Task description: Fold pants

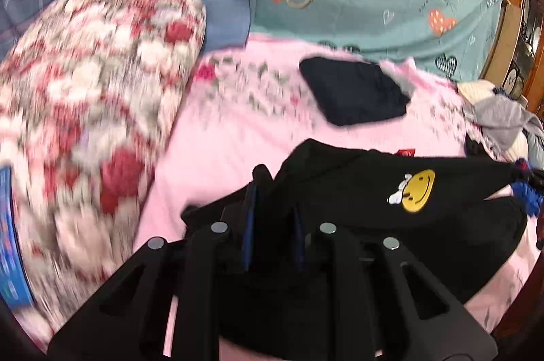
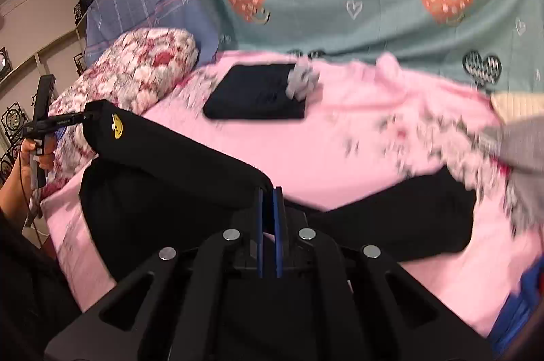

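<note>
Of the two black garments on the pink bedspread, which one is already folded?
The far black garment, a neat flat rectangle. The near pants, marked by a yellow smiley patch, hang loose between both grippers.

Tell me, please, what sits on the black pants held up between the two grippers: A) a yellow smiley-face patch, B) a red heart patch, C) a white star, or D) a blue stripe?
A: a yellow smiley-face patch shows on the black pants, which the left gripper and the right gripper hold up.
</note>
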